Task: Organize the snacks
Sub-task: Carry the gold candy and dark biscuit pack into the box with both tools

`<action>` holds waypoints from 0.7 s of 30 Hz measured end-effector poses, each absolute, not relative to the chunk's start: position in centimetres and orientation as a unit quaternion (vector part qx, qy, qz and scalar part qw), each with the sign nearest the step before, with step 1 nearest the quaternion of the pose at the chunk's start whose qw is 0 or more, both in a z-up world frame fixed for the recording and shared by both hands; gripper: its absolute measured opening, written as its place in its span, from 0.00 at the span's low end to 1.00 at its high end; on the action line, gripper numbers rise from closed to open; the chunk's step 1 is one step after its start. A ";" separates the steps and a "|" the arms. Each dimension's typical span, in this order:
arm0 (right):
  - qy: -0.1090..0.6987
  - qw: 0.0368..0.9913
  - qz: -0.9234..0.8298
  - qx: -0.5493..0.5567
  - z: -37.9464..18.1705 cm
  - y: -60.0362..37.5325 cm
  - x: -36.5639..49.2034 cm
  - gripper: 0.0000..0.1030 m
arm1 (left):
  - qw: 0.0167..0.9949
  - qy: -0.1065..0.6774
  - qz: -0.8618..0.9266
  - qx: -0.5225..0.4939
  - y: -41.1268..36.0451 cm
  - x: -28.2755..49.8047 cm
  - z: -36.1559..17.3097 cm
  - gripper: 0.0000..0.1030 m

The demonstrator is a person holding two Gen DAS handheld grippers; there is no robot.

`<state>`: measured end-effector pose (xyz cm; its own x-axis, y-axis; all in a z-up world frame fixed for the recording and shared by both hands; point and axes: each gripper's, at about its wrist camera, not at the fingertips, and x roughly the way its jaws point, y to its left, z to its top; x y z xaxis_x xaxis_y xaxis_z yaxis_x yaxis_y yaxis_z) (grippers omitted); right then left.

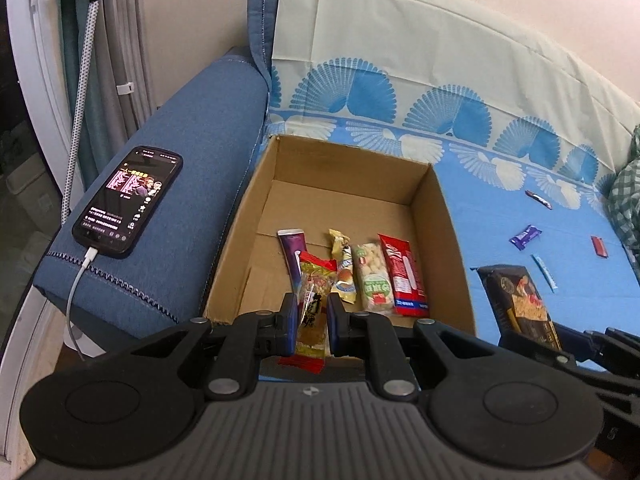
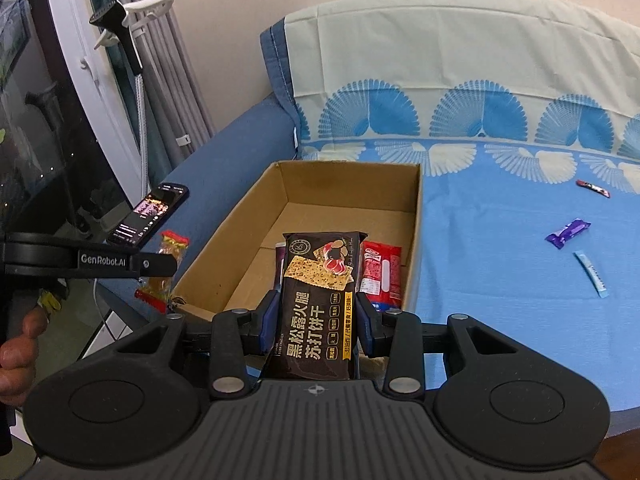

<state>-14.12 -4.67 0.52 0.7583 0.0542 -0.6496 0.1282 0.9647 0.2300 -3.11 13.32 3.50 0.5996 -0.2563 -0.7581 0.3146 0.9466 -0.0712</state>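
An open cardboard box [image 1: 448, 240] sits on the blue sheet by the sofa arm; it also shows in the right wrist view [image 2: 240, 240]. Inside lie a purple packet [image 1: 292, 248], a yellow packet [image 1: 344, 268], a green-white packet [image 1: 374, 280] and a red packet [image 1: 404, 276]. My left gripper [image 1: 313, 312] is shut on a clear red-and-yellow snack packet [image 1: 314, 304] over the box's near edge. My right gripper [image 2: 316, 320] is shut on a black cracker packet [image 2: 316, 304] above the box's near end.
A phone [image 1: 128, 202] on a charging cable lies on the blue sofa arm left of the box. Loose snacks lie on the sheet to the right: a purple one [image 2: 568, 232], a light blue stick [image 2: 591, 274], a dark one [image 2: 593, 188] and a red one [image 1: 599, 246].
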 end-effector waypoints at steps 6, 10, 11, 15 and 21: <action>0.361 0.923 -0.018 0.131 -0.6 -4.8 -11.5 0.40 | 0.890 0.426 -0.158 0.040 12.4 -0.2 2.6 0.16; 0.369 0.920 -0.020 0.133 -1.5 -5.1 -9.7 0.40 | 0.885 0.435 -0.159 0.043 11.4 2.0 1.8 0.16; 0.371 0.919 -0.020 0.133 -1.7 -5.3 -9.2 0.40 | 0.884 0.437 -0.159 0.043 11.2 2.4 1.6 0.16; 0.380 0.915 -0.023 0.135 -3.0 -5.7 -7.4 0.40 | 0.877 0.451 -0.160 0.045 10.4 4.6 0.4 0.16; 0.391 0.909 -0.025 0.142 -4.8 -6.5 -4.9 0.40 | 0.868 0.468 -0.157 0.053 9.4 7.4 -1.5 0.16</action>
